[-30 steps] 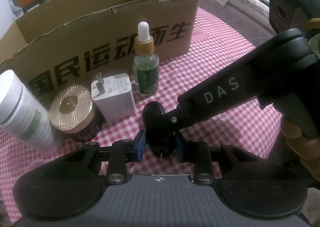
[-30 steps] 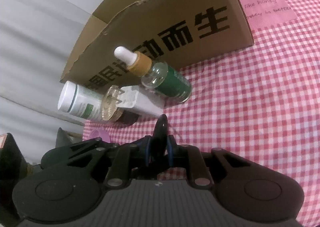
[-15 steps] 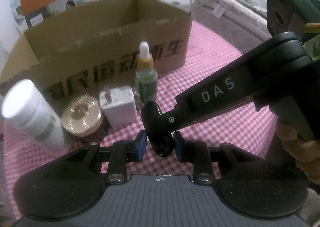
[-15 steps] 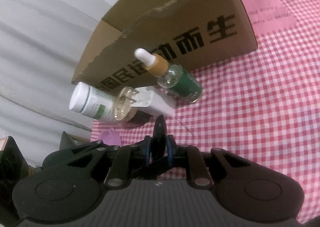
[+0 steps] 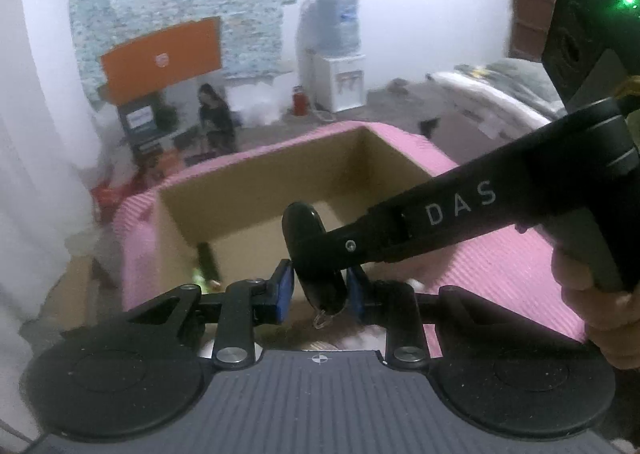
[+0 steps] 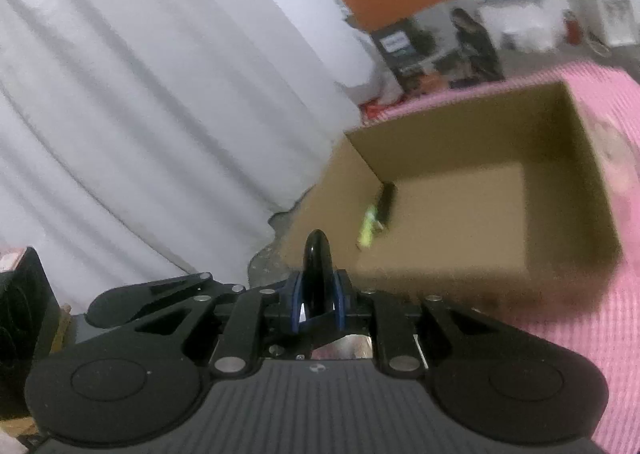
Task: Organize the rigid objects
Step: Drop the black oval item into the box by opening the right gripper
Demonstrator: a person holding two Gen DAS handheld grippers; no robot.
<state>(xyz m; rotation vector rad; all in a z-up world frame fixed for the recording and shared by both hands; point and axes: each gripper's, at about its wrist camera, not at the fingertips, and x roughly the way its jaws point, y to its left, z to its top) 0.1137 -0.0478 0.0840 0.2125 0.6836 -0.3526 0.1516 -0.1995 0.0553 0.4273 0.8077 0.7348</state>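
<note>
Both hand-held grippers are clamped on one small black object [image 5: 316, 254] — flat, oval, glossy, with a little metal ring at its lower end, most likely a key fob, though I can't say for certain. The left hand-held gripper [image 5: 320, 290] pinches its lower part between blue pads [image 5: 285, 286], and the right hand-held gripper [image 6: 316, 300], reaching in from the right in the left wrist view, has its jaws closed tight on the thin edge. The step in hand looks like the carry: the object is held in the air just before the near edge of the open cardboard box [image 5: 256, 190] on the pink-covered counter [image 5: 500, 270]. The box holds only a dark stick-like item with a yellow-green end [image 6: 376, 214], lying along its left wall; the rest of the floor is bare. The next move probably calls for bringing the object over the rim, lowering it, and having both grips let go together so it doesn't twist or swing from one side.
</note>
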